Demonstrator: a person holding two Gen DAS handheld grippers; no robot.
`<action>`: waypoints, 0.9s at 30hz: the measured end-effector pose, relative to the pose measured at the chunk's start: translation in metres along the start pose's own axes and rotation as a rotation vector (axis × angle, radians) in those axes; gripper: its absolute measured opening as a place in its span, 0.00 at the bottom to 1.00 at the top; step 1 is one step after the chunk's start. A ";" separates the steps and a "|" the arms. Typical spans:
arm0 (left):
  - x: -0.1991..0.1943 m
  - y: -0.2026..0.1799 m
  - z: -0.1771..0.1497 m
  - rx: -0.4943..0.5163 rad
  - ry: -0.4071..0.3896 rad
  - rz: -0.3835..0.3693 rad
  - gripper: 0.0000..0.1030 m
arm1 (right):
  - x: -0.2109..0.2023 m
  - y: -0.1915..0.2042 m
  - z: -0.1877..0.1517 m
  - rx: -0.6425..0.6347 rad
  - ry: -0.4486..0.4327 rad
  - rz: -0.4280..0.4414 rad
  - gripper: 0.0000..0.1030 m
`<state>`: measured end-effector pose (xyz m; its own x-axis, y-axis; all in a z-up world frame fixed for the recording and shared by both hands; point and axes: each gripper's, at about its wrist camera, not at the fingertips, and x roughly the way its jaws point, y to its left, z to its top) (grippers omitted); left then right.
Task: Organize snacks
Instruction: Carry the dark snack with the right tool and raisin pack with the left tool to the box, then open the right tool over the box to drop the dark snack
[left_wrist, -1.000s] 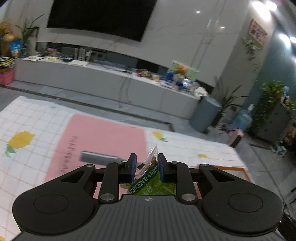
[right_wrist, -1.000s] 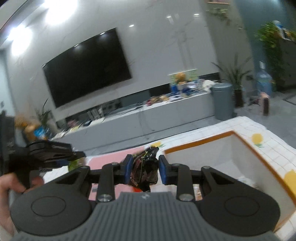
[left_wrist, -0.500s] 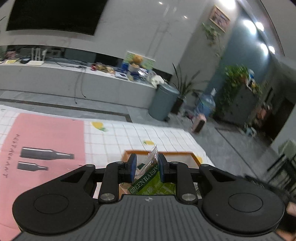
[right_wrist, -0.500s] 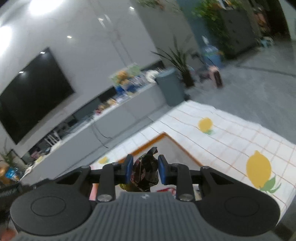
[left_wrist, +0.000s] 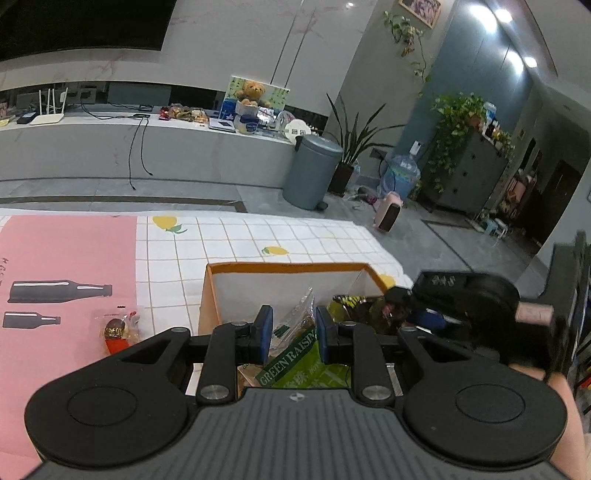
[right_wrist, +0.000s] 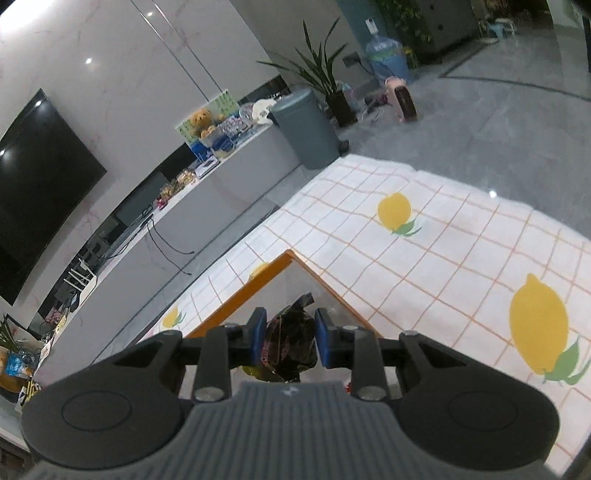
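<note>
My left gripper is shut on a green raisin packet and hangs over the near edge of an orange-rimmed white box. My right gripper is shut on a dark crinkled snack bag, above the box's far corner. In the left wrist view the right gripper reaches into the box from the right, held by a person's hand. A red-and-clear snack packet lies on the pink mat left of the box.
A white checked cloth with lemon prints covers the table around the box. Beyond the table edge are a grey floor, a grey bin, a long low counter and potted plants.
Both grippers have swung right and dipped, from over the pink mat to above the box, each keeping its packet. The right gripper rolled and now shows in the left wrist view.
</note>
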<state>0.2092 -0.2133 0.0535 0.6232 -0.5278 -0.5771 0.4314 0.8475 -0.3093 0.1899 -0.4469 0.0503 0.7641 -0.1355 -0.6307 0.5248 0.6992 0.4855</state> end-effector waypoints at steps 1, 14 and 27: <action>0.000 0.000 -0.001 0.002 0.004 0.004 0.26 | 0.005 0.000 0.000 0.001 0.007 -0.002 0.26; 0.001 -0.003 -0.002 0.024 0.011 0.034 0.26 | -0.012 -0.002 -0.007 0.013 -0.007 0.041 0.25; 0.000 -0.020 -0.011 0.007 0.063 0.102 0.26 | -0.084 -0.009 -0.029 -0.146 -0.042 0.079 0.25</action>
<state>0.1933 -0.2296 0.0514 0.6219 -0.4343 -0.6516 0.3729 0.8960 -0.2412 0.1102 -0.4214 0.0810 0.8175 -0.1035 -0.5666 0.4049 0.8028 0.4376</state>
